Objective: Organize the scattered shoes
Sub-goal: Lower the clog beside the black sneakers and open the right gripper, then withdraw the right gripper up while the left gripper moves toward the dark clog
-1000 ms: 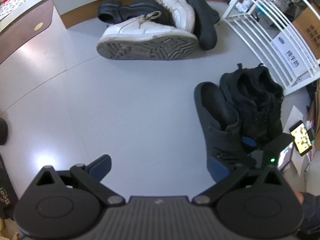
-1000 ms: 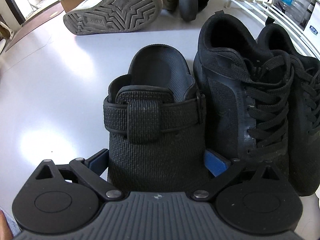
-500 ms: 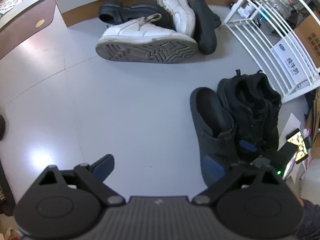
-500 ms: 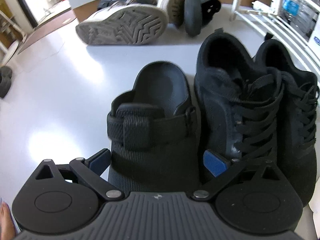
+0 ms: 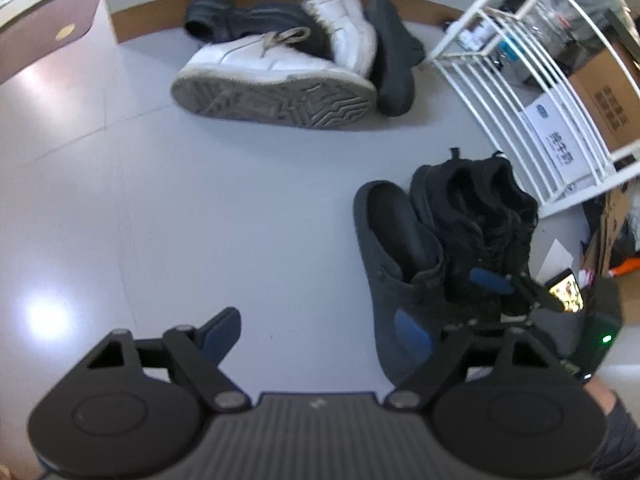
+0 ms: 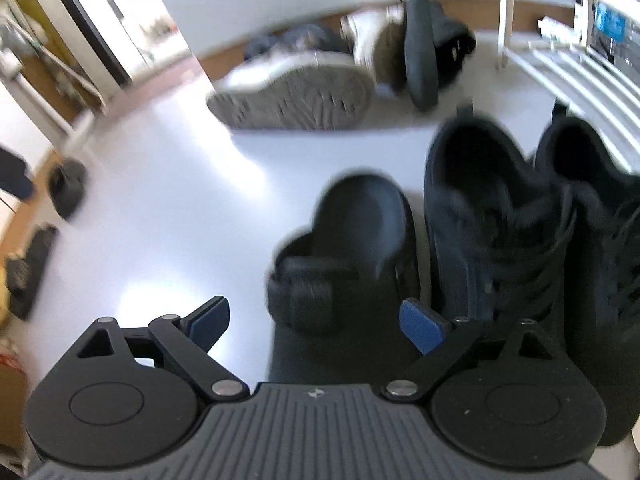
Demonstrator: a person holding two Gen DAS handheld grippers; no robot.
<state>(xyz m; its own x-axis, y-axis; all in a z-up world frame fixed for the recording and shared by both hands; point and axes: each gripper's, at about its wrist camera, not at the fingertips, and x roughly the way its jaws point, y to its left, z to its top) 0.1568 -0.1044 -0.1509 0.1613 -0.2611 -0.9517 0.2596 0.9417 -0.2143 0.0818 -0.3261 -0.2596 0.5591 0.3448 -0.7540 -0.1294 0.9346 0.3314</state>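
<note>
Beside the black sneakers on the floor, the black clog sits between the right gripper jaws, spread and just narrowing; left gripper jaws likewise spread, empty.

Left wrist view looks steeply down at the floor; right view sits nearer (blurred), both sharing the clog.

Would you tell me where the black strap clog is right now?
The black strap clog stands upright on the floor, low and centre in the right wrist view, immediately left of the black lace-up sneakers.
</note>
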